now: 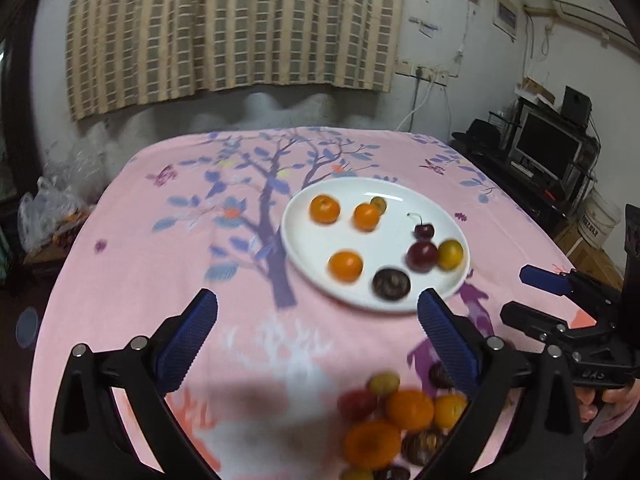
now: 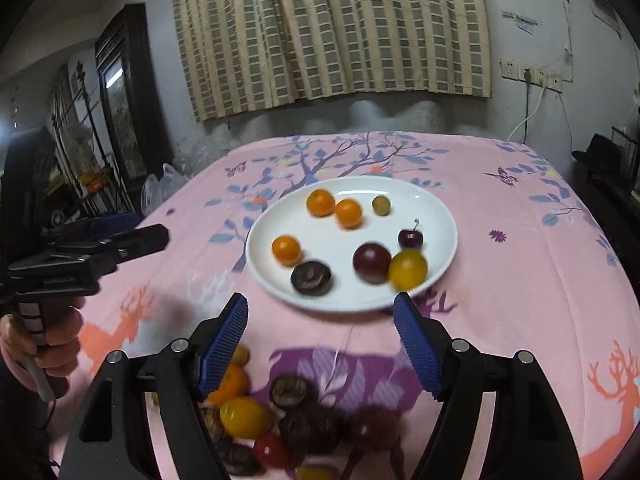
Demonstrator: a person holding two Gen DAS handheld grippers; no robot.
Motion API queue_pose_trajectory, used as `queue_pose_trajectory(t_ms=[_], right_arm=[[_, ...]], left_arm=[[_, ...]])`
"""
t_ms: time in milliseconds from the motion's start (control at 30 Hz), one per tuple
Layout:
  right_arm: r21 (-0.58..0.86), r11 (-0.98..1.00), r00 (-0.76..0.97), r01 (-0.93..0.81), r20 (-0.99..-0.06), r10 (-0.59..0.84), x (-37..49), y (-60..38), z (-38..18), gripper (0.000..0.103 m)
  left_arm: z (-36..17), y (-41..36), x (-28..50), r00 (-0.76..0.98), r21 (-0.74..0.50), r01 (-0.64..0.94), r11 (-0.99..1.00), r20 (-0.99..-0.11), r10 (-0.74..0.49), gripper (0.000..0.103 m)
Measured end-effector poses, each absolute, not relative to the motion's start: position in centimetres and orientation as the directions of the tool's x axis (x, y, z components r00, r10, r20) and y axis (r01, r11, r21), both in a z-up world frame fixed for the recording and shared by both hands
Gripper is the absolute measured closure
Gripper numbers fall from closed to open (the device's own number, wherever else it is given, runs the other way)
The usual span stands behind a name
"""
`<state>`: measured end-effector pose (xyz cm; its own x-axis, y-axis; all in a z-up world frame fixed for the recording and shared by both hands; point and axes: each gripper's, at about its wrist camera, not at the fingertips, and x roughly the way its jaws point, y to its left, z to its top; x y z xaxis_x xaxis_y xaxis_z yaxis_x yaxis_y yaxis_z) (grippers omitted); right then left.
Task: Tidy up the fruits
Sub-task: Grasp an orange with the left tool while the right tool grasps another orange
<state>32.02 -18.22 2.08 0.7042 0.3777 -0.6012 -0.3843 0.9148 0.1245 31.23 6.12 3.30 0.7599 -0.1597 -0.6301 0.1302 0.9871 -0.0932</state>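
A white plate point(image 1: 304, 240) point(image 2: 268, 248) lies on the pink tablecloth past both grippers. On it are three oranges point(image 1: 324, 209), a cherry point(image 1: 423, 230), a dark plum point(image 2: 371, 262), a yellow fruit point(image 2: 407, 269), a small green fruit and a brown, flat one point(image 2: 311, 277). A pile of loose fruit point(image 1: 400, 412) point(image 2: 280, 420) sits on the cloth at the near edge, blurred. My left gripper point(image 1: 318, 304) is open with nothing between its fingers, just short of the plate. My right gripper point(image 2: 321, 304) is open and empty too, above the pile.
In the left wrist view the right gripper point(image 1: 520, 296) shows at the right edge, held by a hand. Plastic bags point(image 1: 44, 208) lie off the table's left side. A shelf with a screen point(image 1: 548, 148) and a bucket point(image 1: 600, 216) stand to the right. A dark cabinet point(image 2: 124, 92) stands left.
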Motion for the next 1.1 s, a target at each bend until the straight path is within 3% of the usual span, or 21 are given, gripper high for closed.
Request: queue_pose_trajectory(t_ms=[100, 300, 733, 967, 1067, 1100], right_arm=[[0.064, 0.925, 0.727, -0.373, -0.599, 0.335, 29.4, -17.3, 1.1, 0.027], [0.117, 0.871, 0.63, -0.478, -0.645, 0.433, 28.0, -14.6, -0.5, 0.027], [0.064, 0.682, 0.336, -0.729, -0.834, 0.437, 31.5, -9.4, -2.9, 0.038], [0.202, 0.609, 0.181, -0.767, -0.843, 0.506, 33.0, -9.4, -3.6, 0.041], [0.292, 0.58, 0.113, -0.761, -0.82, 0.561, 33.9, -9.6, -4.2, 0.047], [0.297, 0.581, 0.113, -0.758, -0.817, 0.565, 34.0, -9.8, -4.2, 0.057]], left_arm=[[1.7, 7.5, 27.5, 0.76, -0.132, 0.097, 0.986, -0.63, -0.159, 0.005], [-0.4, 9.2, 24.3, 0.757, -0.167, 0.088, 0.982, -0.629, -0.175, 0.005], [-1.0, 11.5, 23.0, 0.756, -0.222, 0.061, 0.973, -0.626, -0.19, 0.005], [-0.8, 11.5, 23.2, 0.75, -0.228, 0.069, 0.971, -0.631, -0.201, 0.005], [-1.0, 11.4, 23.2, 0.751, -0.213, 0.068, 0.975, -0.633, -0.19, 0.005], [-1.0, 11.4, 23.3, 0.749, -0.211, 0.065, 0.975, -0.635, -0.188, 0.005]])
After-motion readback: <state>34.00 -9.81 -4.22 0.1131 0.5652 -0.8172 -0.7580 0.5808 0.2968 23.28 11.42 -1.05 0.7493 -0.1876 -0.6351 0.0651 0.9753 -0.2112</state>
